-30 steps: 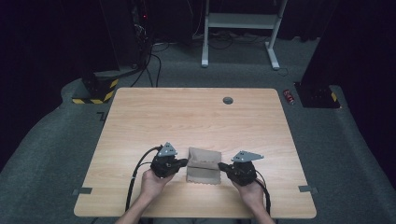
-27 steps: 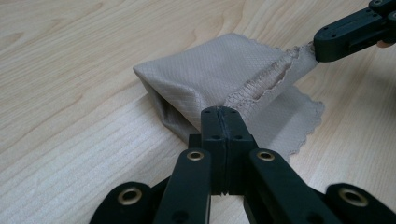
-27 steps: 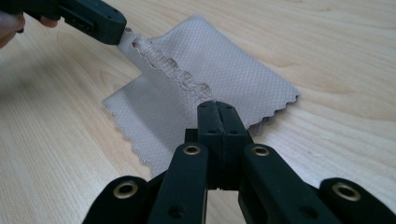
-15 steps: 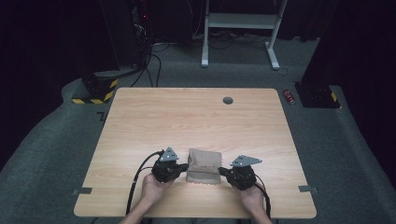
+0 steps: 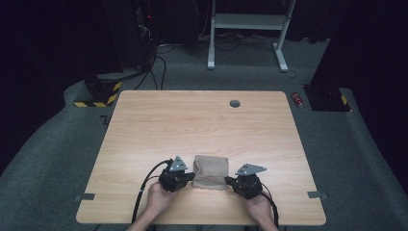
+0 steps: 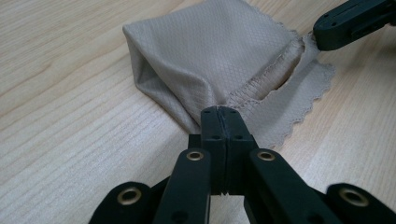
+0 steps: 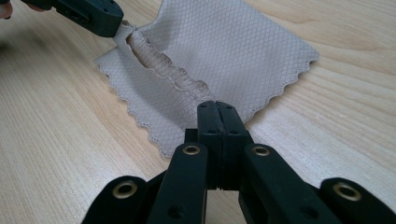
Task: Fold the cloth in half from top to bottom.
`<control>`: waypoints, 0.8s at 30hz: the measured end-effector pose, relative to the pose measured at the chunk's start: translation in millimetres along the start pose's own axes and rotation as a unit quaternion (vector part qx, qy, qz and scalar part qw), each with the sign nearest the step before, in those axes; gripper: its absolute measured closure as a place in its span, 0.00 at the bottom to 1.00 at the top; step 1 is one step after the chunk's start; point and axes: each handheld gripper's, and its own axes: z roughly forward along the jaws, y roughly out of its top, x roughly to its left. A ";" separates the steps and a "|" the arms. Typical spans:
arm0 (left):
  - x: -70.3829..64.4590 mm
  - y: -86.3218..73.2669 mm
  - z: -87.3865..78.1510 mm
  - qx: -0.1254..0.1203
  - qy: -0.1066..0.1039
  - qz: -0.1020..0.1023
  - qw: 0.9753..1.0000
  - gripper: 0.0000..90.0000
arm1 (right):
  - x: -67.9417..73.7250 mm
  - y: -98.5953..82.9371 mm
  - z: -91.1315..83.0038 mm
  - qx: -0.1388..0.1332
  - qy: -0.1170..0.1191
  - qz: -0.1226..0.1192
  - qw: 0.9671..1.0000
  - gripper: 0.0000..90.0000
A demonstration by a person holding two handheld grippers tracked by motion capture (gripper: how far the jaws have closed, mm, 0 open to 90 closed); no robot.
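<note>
A beige cloth (image 5: 210,171) with scalloped edges lies folded on the wooden table (image 5: 202,125) near its front edge. My left gripper (image 5: 192,177) is shut on the cloth's near left corner; in the left gripper view its jaws (image 6: 219,114) pinch the folded hem of the cloth (image 6: 210,60). My right gripper (image 5: 227,182) is shut on the near right corner; in the right gripper view the jaws (image 7: 215,109) clamp the gathered edge of the cloth (image 7: 233,51). Each gripper's tip shows in the other's view: the right gripper (image 6: 355,21) and the left gripper (image 7: 88,14).
A small dark round grommet (image 5: 235,103) sits near the table's far edge. Beyond the table stand a white desk frame (image 5: 248,29) and dark equipment on grey carpet. A black cable (image 5: 144,187) trails from the left gripper toward the front edge.
Both grippers have drawn back toward the front edge with the cloth's near edge held between them, and the cloth has shifted slightly nearer.
</note>
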 end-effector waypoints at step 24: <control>-4.9 -3.0 -16.3 -0.018 -0.016 -0.017 1.000 0.86 | 10.0 -1.1 -15.3 -0.013 0.024 -0.010 1.000 0.88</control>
